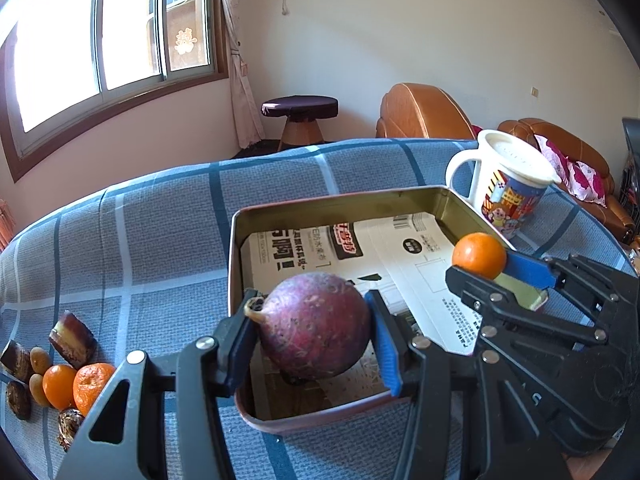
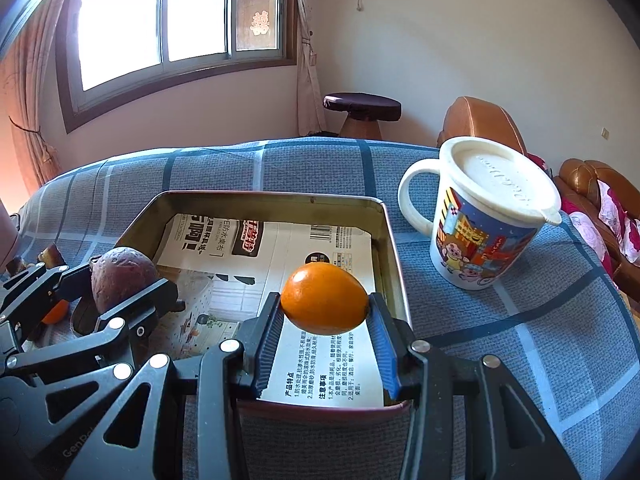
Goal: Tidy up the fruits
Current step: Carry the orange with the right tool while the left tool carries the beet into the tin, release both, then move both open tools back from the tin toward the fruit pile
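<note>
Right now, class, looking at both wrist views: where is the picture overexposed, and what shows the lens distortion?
Left wrist view: the window is blown out white, and the table's checked cloth bows into a curve. Right wrist view: the window glares white too, dark vignette fills the corners, and the tin tray has splayed edges.

A home living room: leather sofa [image 1: 560, 148], curtained window [image 2: 168, 20], stool [image 1: 300, 114].

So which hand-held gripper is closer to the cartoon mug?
Right. The right hand-held gripper, holding the orange fruit, is beside the mug; the left hand-held gripper is across the tin.
</note>
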A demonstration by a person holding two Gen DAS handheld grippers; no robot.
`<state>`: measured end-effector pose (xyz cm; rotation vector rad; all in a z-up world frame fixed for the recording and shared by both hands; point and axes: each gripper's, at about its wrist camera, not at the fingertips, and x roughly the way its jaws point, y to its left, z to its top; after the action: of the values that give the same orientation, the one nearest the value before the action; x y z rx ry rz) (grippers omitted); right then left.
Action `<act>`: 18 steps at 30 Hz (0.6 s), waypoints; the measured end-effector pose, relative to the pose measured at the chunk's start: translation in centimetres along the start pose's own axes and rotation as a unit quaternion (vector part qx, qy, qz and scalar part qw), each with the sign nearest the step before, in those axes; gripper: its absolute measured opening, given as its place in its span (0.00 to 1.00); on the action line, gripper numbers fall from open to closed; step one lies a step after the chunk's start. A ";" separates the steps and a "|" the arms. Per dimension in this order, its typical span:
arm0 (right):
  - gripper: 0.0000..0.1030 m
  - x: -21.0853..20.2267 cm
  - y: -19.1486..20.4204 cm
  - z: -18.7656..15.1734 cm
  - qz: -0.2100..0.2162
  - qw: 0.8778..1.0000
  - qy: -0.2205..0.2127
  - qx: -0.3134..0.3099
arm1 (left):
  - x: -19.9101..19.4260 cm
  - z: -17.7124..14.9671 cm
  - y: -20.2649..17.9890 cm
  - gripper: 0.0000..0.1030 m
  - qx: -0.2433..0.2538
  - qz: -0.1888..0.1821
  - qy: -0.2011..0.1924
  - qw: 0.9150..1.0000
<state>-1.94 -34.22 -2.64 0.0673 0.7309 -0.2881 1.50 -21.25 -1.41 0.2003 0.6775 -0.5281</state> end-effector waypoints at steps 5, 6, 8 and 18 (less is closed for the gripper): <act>0.44 -0.1 -0.3 0.1 0.021 1.000 0.001 0.013 | 0.2 0.0 -0.2 0.53 0.005 0.012 0.002 1.000; 0.45 -0.1 -0.3 0.0 0.022 1.000 0.000 0.015 | 0.1 -0.1 -0.3 0.53 0.005 0.017 0.000 1.000; 0.46 -0.2 -0.3 0.1 0.025 1.000 -0.001 0.018 | -0.1 -0.1 -0.4 0.54 0.007 0.027 -0.008 1.000; 0.56 -0.9 -1.6 0.4 0.050 0.997 -0.014 0.056 | -2.3 -0.1 0.4 0.87 -0.003 0.089 -0.059 0.994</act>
<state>-2.75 -35.58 -1.63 0.2048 0.6801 -0.2333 0.11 -19.93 0.01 0.2198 0.5409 -0.3646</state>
